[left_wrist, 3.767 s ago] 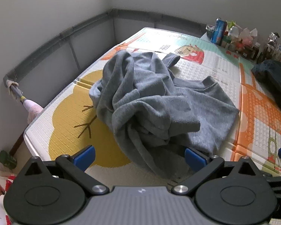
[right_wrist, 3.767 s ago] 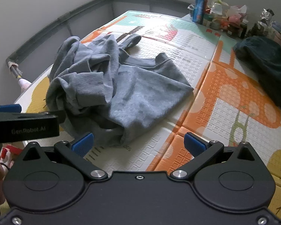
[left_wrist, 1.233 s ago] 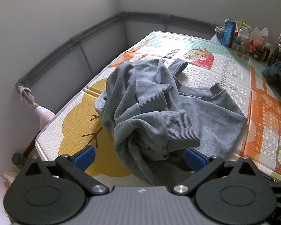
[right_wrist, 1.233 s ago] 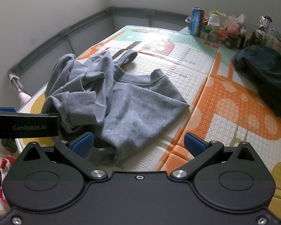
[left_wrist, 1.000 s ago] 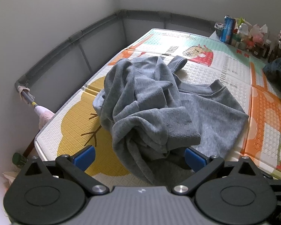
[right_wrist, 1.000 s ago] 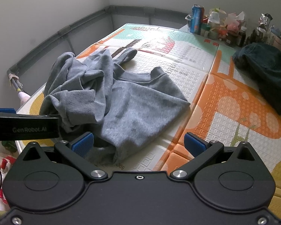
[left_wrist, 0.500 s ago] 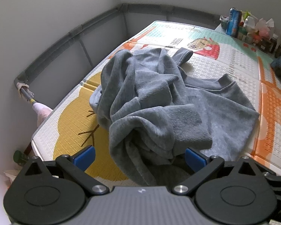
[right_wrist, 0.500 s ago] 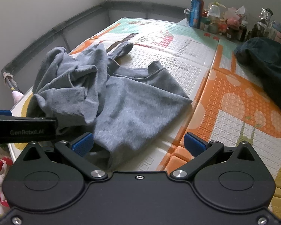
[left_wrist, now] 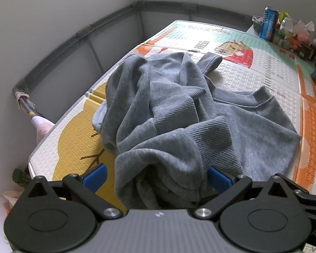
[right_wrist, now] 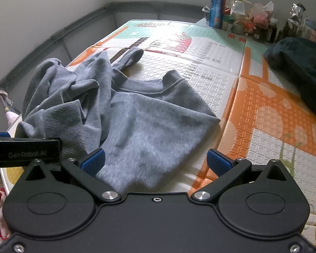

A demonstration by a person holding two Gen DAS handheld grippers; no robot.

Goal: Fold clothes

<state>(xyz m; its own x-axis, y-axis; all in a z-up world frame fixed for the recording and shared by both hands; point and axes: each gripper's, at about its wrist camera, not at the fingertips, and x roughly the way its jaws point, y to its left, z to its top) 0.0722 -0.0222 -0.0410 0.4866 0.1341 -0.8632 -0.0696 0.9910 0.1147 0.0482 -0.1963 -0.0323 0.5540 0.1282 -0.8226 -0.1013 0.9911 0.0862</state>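
Grey sweatshirt [left_wrist: 179,113] lies crumpled on the play mat [left_wrist: 252,63], its bunched ribbed cuff sitting between the spread-apart left gripper [left_wrist: 158,175] jaws, while the right gripper [right_wrist: 155,160], also released, straddles the near hem, probably not yet touching.

"GenRobot.AI" stands in pale letters on the black side of the left tool [right_wrist: 24,152].

A colourful foam play mat [right_wrist: 263,113] carries 1 crumpled grey sweatshirt [right_wrist: 137,122] (dark garment [right_wrist: 301,67] farther right).
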